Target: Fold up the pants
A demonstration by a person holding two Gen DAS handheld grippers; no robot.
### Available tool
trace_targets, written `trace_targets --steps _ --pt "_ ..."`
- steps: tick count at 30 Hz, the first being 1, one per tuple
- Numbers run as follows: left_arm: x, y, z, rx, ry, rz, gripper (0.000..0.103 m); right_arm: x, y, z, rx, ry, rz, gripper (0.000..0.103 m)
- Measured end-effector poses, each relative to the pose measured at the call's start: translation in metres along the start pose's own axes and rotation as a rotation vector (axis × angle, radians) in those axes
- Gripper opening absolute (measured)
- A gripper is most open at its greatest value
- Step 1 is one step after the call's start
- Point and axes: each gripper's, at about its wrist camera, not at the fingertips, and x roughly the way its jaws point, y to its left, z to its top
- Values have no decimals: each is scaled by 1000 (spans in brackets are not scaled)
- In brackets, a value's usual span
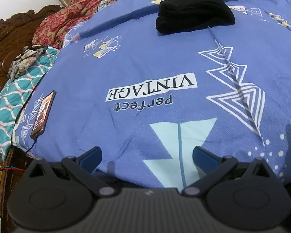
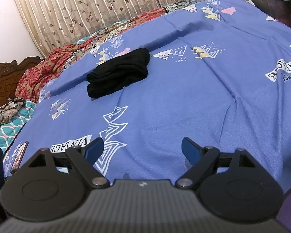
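Note:
The black pants (image 1: 195, 16) lie folded into a small thick bundle on the blue printed bedsheet (image 1: 145, 68), far ahead of both grippers. They also show in the right wrist view (image 2: 119, 71). My left gripper (image 1: 146, 155) is open and empty, low over the near part of the sheet. My right gripper (image 2: 142, 147) is open and empty too, above the sheet (image 2: 203, 97), well short of the pants.
A phone (image 1: 43, 114) with a cable lies near the sheet's left edge. A teal patterned pillow (image 1: 11, 97) and a crumpled cloth (image 1: 27, 58) sit left. A red floral blanket (image 1: 64, 21) lies by the carved wooden headboard (image 1: 7, 36). Curtains (image 2: 87, 9) hang behind.

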Motion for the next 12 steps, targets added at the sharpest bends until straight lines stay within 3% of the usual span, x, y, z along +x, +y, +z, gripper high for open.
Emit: trace_targets --steps 12 --pt "13 0 15 -7 12 -89 103 16 5 11 -45 -3 -24 89"
